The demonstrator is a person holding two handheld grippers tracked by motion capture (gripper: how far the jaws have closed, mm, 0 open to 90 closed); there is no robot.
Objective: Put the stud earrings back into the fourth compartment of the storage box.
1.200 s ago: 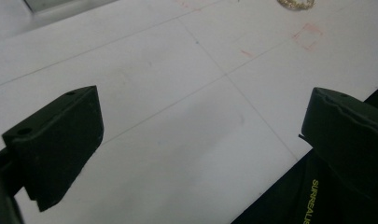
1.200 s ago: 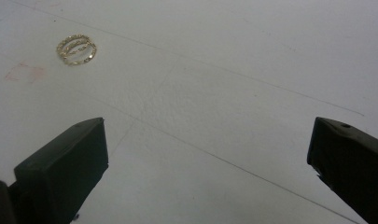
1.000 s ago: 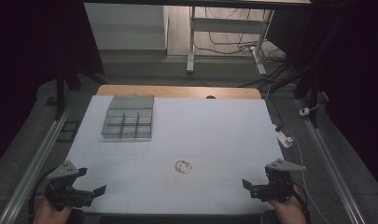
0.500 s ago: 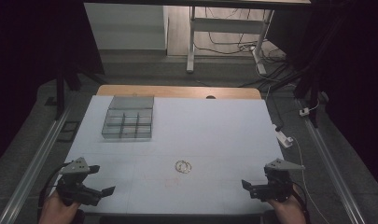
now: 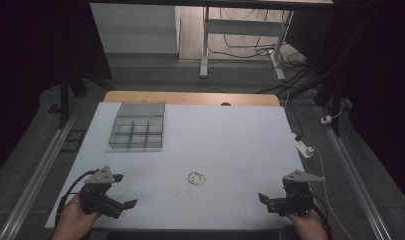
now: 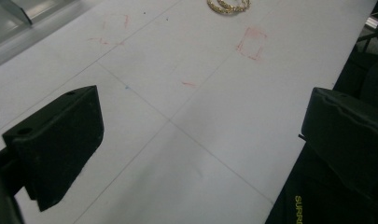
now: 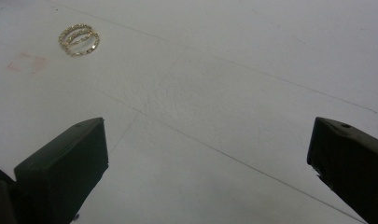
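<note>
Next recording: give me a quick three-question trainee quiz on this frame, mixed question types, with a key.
1. True or false: the left gripper is shut on the gold rings.
2. Where does the clear compartment tray sit on the white table? A) far left B) near right C) centre
3. What lies between the two grippers, nearer the middle of the table?

Key
1. False: its jaws stand wide apart, holding nothing, as do those of the right gripper.
2. A
3. The gold rings, lying flat and untouched.

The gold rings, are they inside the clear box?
No, the gold rings lie on the bare white table, well apart from the clear box.
</note>
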